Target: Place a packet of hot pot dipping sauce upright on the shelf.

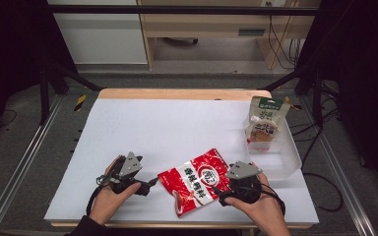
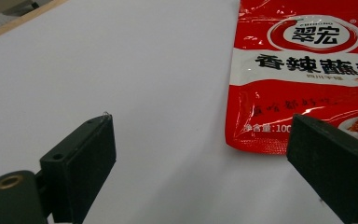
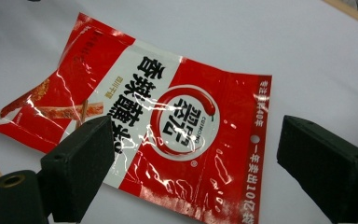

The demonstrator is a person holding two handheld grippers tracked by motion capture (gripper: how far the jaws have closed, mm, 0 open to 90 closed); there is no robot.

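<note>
- We hold both tongs, left (image 1: 152,183) and right (image 1: 220,189), agape beside the red packet (image 1: 197,182), flat on the tabletop (image 1: 152,128).
- We judge they flank it for a two-sided pickup.

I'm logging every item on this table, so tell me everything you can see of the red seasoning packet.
The red seasoning packet is a flat, glossy, crinkled plastic pouch, red with a white band of black Chinese characters, a round logo and a small punched hole near one end. It looks sealed and lies flat and askew on the white tabletop, between the left gripper and right gripper, both open. Whether either touches it is unclear.
</note>
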